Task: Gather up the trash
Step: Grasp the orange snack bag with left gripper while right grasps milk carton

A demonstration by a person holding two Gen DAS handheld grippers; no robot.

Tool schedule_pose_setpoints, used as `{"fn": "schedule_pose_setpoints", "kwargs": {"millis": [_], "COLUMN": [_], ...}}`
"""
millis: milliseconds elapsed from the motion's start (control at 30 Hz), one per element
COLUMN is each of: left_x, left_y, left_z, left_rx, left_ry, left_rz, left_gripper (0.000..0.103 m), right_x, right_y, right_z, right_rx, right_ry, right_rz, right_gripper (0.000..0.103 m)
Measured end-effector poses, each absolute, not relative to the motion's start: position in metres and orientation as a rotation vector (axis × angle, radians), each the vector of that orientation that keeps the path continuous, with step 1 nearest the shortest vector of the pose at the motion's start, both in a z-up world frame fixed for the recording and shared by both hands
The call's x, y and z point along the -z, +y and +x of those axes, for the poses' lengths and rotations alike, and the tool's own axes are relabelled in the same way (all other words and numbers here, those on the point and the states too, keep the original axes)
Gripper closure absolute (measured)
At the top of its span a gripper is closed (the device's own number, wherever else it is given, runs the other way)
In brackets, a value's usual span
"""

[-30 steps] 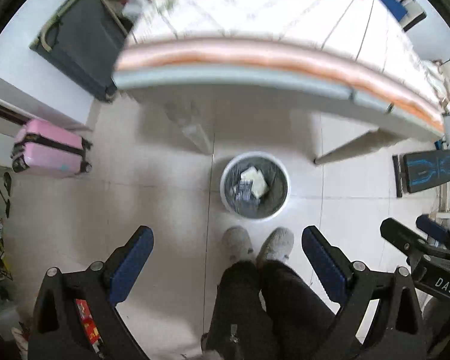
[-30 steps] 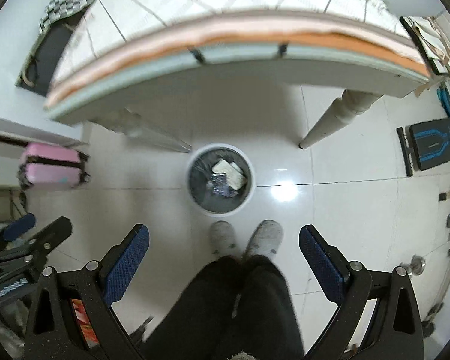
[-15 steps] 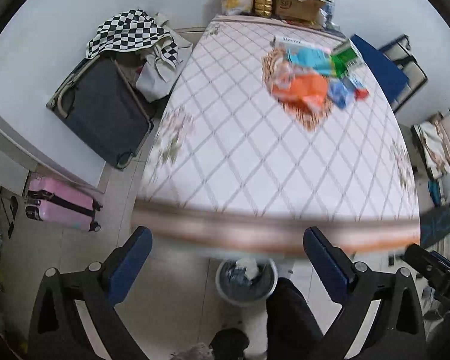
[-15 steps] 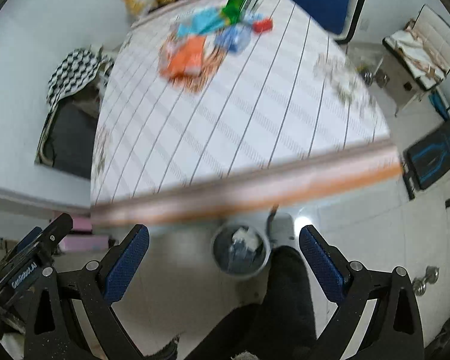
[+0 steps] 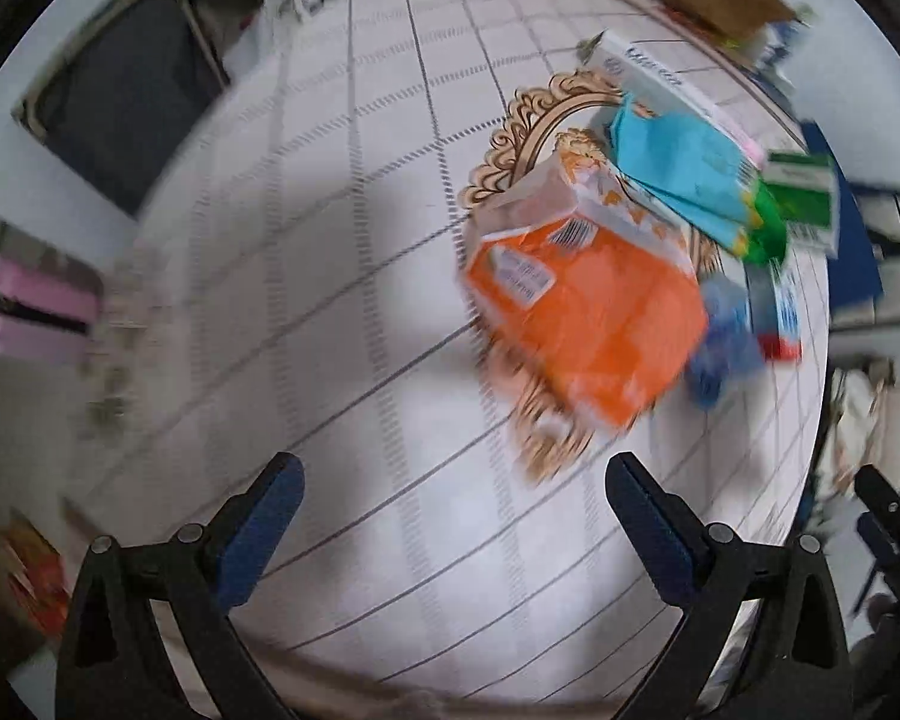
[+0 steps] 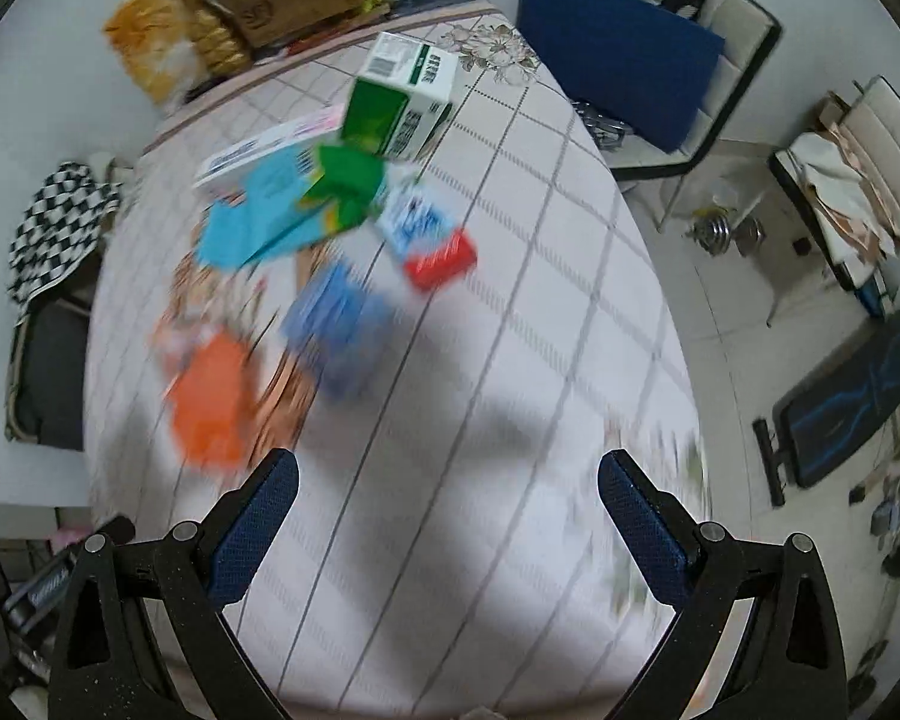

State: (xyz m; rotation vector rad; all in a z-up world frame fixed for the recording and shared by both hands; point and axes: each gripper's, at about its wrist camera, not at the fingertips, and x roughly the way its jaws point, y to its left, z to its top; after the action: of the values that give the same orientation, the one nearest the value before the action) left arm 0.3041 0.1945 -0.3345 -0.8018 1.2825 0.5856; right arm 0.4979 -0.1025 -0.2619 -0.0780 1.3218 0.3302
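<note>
White tablecloth (image 5: 342, 276) with a grid of thin dark lines covers the table, and the trash sits as one pile on its far half, over a gold ornament print. Landmark for all places: the orange bag (image 5: 588, 306). Left gripper (image 5: 450, 516) hangs over bare cloth, jaws wide apart and empty; the bag lies ahead of it and a bit to the right, near, its long axis running diagonal from far-left to near-right. Right gripper (image 6: 447, 513) is also spread wide w/ nothing inside; in its view the same bag (image 6: 210, 402) is ahead but well to the left, so I judge the left hand is the nearer one for it. Bag looks like thin crinkly plastic film, flat and soft, w/ a white label and barcode, so it probably folds under a pinch. Beyond the bag lies a light blue packet (image 5: 684, 174), also flat. To the right of the bag sits a blurred blue pack (image 6: 336, 324), then a small red and white box (image 6: 435, 246). Farthest behind stands a green and white carton (image 6: 402, 102), stiff cardboard. Motion blur hides finer detail.
</note>
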Motion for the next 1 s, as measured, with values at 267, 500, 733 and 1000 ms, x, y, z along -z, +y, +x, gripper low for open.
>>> {"fn": "schedule_pose_setpoints", "kwargs": {"millis": [267, 500, 733, 1000], "left_x": [0.397, 0.378, 0.339, 0.287], "left_y": [0.221, 0.215, 0.197, 0.178], "left_z": [0.362, 0.386, 0.394, 0.357], "left_rx": [-0.615, -0.648, -0.658, -0.635], "left_ry": [1.296, 1.272, 1.253, 1.179], "left_rz": [-1.132, -0.932, -0.563, -0.383], "left_gripper": [0.036, 0.082, 0.098, 0.099], "right_x": [0.327, 0.367, 0.367, 0.325], "right_y": [-0.057, -0.025, -0.008, -0.025], "right_z": [0.613, 0.640, 0.631, 0.590], "right_rx": [-0.352, -0.377, -0.400, -0.395], "right_ry": [1.390, 1.424, 1.386, 1.304], "right_rz": [-0.109, -0.167, -0.237, -0.207], "right_gripper": [0.002, 0.022, 0.043, 0.044]}}
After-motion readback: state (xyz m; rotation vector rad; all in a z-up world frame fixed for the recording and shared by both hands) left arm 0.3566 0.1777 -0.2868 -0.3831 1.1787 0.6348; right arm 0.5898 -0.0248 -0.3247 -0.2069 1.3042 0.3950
